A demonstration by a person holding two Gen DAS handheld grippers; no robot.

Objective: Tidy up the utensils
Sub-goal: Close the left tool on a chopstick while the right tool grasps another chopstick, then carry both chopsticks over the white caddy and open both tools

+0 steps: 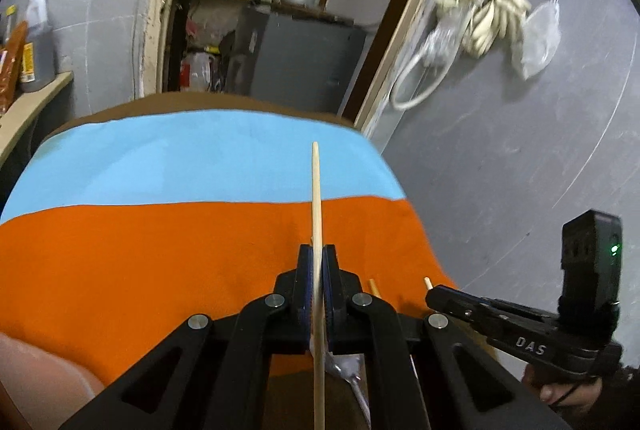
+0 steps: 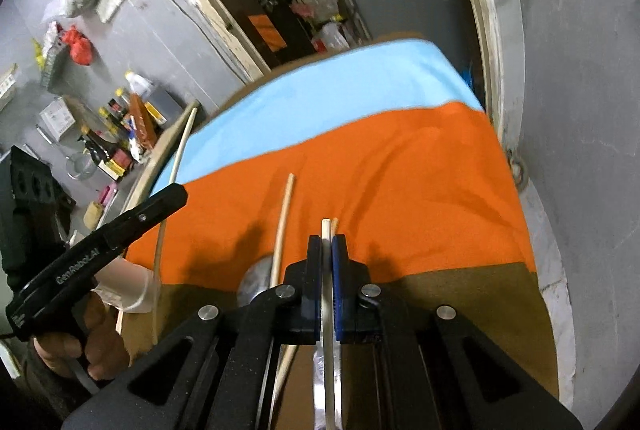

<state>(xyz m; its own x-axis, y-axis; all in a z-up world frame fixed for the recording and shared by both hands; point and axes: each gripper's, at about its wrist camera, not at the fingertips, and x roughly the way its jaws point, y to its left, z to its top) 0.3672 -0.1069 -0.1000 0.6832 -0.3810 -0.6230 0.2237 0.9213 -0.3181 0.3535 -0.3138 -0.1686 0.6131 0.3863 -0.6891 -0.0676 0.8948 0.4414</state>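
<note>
While both tools hover over a bench draped in an orange cloth [image 1: 160,270] and a blue cloth [image 1: 180,157], the left gripper [image 1: 319,262] has its jaws closed tight on a wooden chopstick [image 1: 316,189] that juts forward above the fabric. The right gripper [image 2: 327,250], jaws likewise pinched shut, clamps a pale chopstick [image 2: 326,226] with a second stick's tip just beside it, while a loose chopstick [image 2: 282,226] lies on the orange cloth to its left, near a metal spoon bowl [image 2: 256,276].
</note>
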